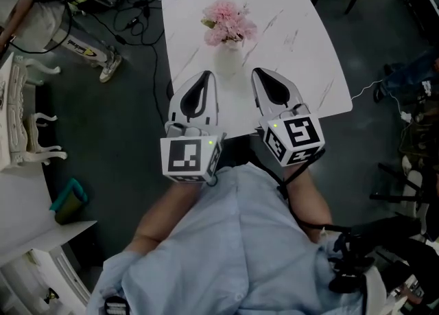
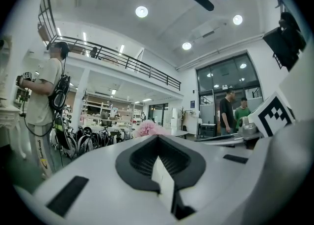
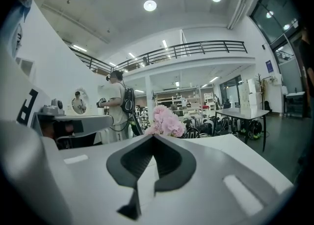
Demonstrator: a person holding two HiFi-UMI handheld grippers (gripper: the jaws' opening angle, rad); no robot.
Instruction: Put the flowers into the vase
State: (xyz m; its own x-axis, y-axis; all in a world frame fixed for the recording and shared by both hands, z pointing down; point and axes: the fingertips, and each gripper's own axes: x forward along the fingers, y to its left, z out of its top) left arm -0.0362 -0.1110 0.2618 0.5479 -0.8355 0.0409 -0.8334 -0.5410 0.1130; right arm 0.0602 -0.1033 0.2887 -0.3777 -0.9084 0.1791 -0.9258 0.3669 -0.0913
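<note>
Pink flowers [image 1: 230, 22] stand upright in a white vase [image 1: 230, 56] at the far middle of a white marble table [image 1: 302, 46]. Both grippers hang over the table's near edge and point toward the vase, well short of it. My left gripper [image 1: 205, 75] is shut with nothing between its jaws, and so is my right gripper [image 1: 258, 73]. In the left gripper view the flowers [image 2: 149, 128] peek over the closed jaw tips [image 2: 158, 137]. The right gripper view shows the flowers [image 3: 167, 121] just beyond its closed tips [image 3: 153, 136].
White ornate furniture [image 1: 14, 114] stands at the left, with a teal object [image 1: 68, 197] on the floor near it. Cables [image 1: 130, 5] lie beyond the table's far left corner, where a person's legs [image 1: 82, 46] show. Another person with a backpack [image 2: 46, 87] stands off to the left.
</note>
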